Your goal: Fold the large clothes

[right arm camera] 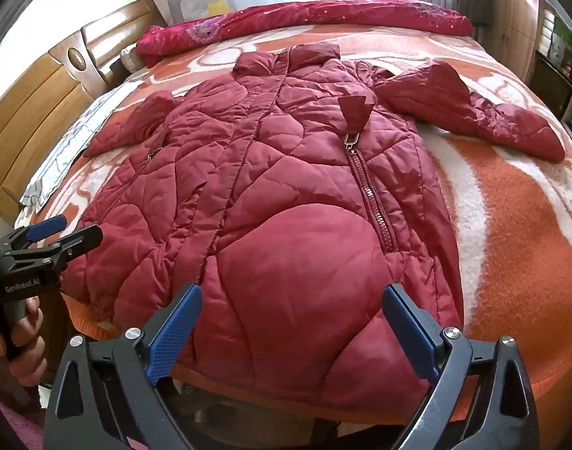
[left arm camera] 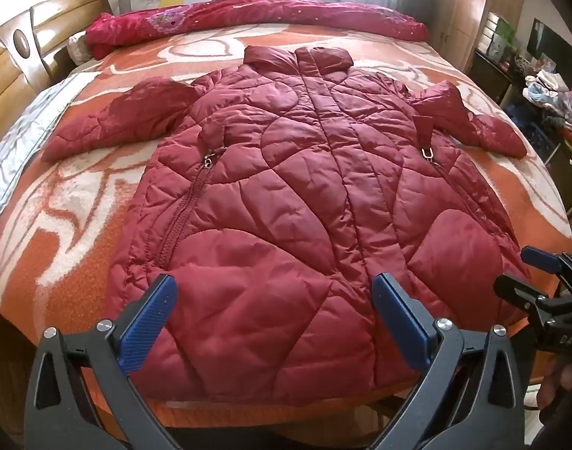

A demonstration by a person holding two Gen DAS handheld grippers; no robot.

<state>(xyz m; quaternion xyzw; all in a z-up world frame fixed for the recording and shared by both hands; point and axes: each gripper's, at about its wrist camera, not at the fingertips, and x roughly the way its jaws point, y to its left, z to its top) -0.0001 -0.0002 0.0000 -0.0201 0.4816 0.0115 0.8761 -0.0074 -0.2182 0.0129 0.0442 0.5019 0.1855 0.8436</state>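
Coat: big dark-red quilted puffer coat (left arm camera: 286,195), spread flat and front-up on the bed, collar at the far end, hem at the near edge.
Sleeves: both flung out sideways, resting on the blanket.
Pocket zips: one on each side of the front, metal pulls showing.
Left gripper (left arm camera: 274,300): blue-padded jaws spread wide above the hem, nothing between them.
Right gripper (right arm camera: 291,307): same story, gaping over the hem, gripping nothing.
Blanket: orange-and-white patterned fleece blanket (left arm camera: 79,202) under the coat.
Quilt: crimson flowered quilt (left arm camera: 248,18) rolled along the far side.
Headboard: wooden, off to the left (left arm camera: 19,71).
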